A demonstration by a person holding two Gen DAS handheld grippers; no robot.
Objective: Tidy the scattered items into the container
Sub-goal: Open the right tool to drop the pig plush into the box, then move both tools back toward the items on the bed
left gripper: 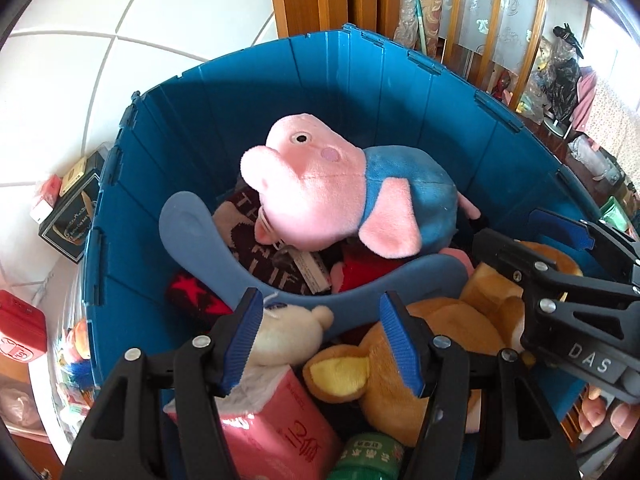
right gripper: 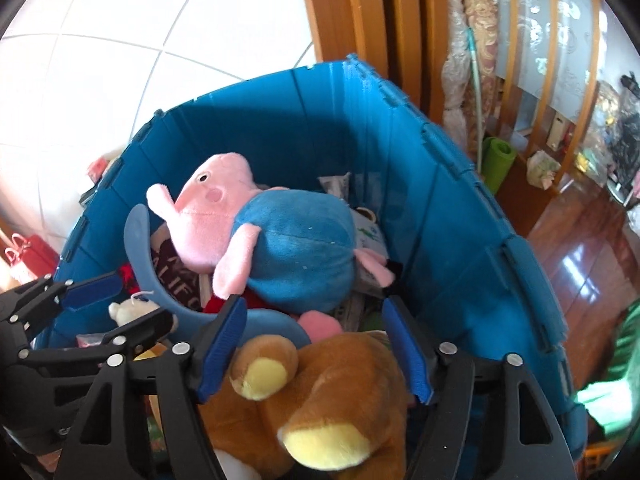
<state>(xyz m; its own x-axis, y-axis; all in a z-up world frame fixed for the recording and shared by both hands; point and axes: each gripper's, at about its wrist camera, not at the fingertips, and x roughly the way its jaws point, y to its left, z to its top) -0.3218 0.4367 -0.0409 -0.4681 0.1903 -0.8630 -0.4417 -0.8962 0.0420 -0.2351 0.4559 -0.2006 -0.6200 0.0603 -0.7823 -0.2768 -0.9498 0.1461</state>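
Note:
A blue plastic bin (left gripper: 360,92) (right gripper: 440,208) holds a pink pig plush in a blue shirt (left gripper: 328,184) (right gripper: 280,240), a brown bear plush (left gripper: 420,364) (right gripper: 320,392), a small white bear (left gripper: 288,332), a blue curved plastic piece (left gripper: 188,228), dark printed cloth (left gripper: 256,248) and a pink tissue pack (left gripper: 280,432). My left gripper (left gripper: 320,340) is open and empty over the bin's near side. My right gripper (right gripper: 316,348) is open and empty above the brown bear; it also shows in the left wrist view (left gripper: 560,248).
Left of the bin on the white tiled floor (left gripper: 80,80) lie a black box (left gripper: 72,208), a red box (left gripper: 20,332) and small packs. Wooden furniture (right gripper: 360,12) and a green roll (right gripper: 498,160) stand behind the bin. A dark wooden floor (right gripper: 580,260) lies to the right.

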